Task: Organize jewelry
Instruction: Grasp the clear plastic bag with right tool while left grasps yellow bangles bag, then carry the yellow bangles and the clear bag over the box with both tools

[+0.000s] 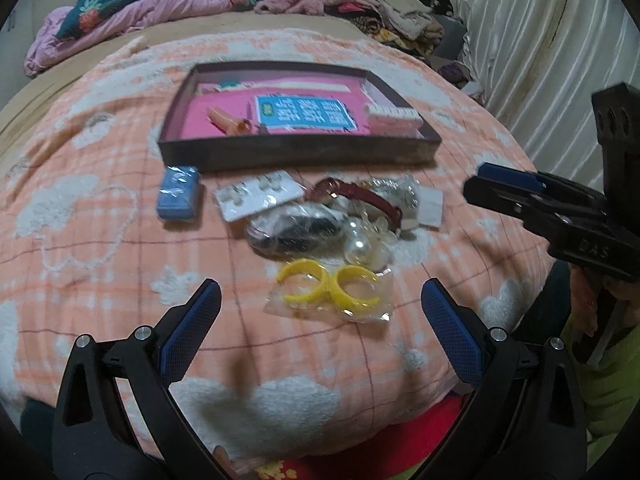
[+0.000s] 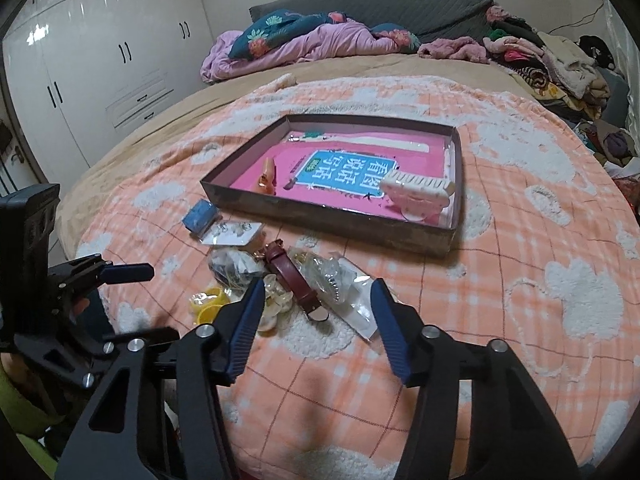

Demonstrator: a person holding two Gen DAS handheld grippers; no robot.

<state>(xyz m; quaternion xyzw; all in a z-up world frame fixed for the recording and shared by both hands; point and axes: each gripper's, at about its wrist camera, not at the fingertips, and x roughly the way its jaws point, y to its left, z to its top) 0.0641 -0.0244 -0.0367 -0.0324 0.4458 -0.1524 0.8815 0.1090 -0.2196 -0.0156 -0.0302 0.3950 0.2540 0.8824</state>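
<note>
A dark shallow tray (image 1: 296, 154) (image 2: 320, 216) with a pink lining lies on the bed; it holds an orange clip (image 1: 230, 120) (image 2: 266, 178) and a white comb-like clip (image 1: 394, 118) (image 2: 416, 192). In front of it lies a pile: a blue box (image 1: 178, 194) (image 2: 200, 212), an earring card (image 1: 256, 194) (image 2: 232, 234), a maroon watch (image 1: 360, 196) (image 2: 292, 276), clear bags of jewelry (image 1: 296, 232) and yellow bangles in a bag (image 1: 330, 284) (image 2: 208, 304). My left gripper (image 1: 320, 312) is open just before the bangles. My right gripper (image 2: 318, 320) is open over the watch end.
The orange checked blanket (image 1: 100, 240) (image 2: 520, 280) covers the bed. Piled clothes and bedding (image 2: 304, 40) lie at the far side. White wardrobes (image 2: 100, 60) stand to the left, a curtain (image 1: 540, 40) to the right. The right gripper also shows in the left wrist view (image 1: 508, 184).
</note>
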